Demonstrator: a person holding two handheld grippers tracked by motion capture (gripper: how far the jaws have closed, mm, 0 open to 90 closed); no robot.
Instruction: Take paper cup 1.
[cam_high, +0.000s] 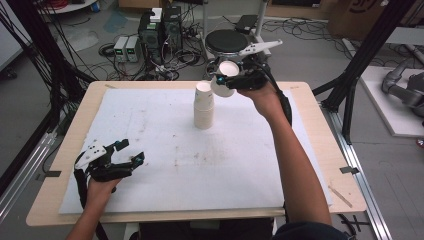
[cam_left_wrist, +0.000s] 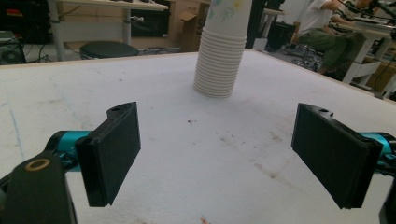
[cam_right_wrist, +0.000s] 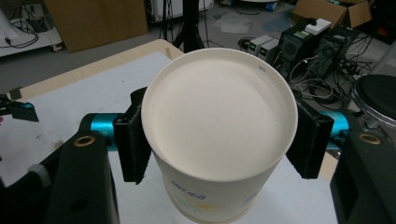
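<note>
The person's right arm reaches far across the table (cam_high: 65, 150), forearm stretched from the near edge to the far side, where the right hand (cam_high: 265, 97) holds the right gripper (cam_high: 222, 80) above the far edge of the white mat (cam_high: 150, 150). That gripper's jaws are closed on a single paper cup (cam_high: 225, 79), one black pad pressed to each side of its wall; in the right gripper view the cup (cam_right_wrist: 219, 135) sits squarely between the pads with its white base turned toward the camera. In the high view the cup is lifted clear of the mat and tilted, its long axis slanting rather than upright, the round white end facing up and toward the far side; it hangs just right of the top of the stack of cups (cam_high: 204, 106) and seems to touch or nearly touch it. The stack stands upright on the far middle of the mat, and appears in the left gripper view (cam_left_wrist: 220, 51) as a ribbed column of nested rims. The left hand (cam_high: 100, 190) rests at the near left of the table, holding the left gripper (cam_high: 131, 151) low over the mat with its jaws spread wide and nothing between them, pointing toward the stack, well apart from it.
</note>
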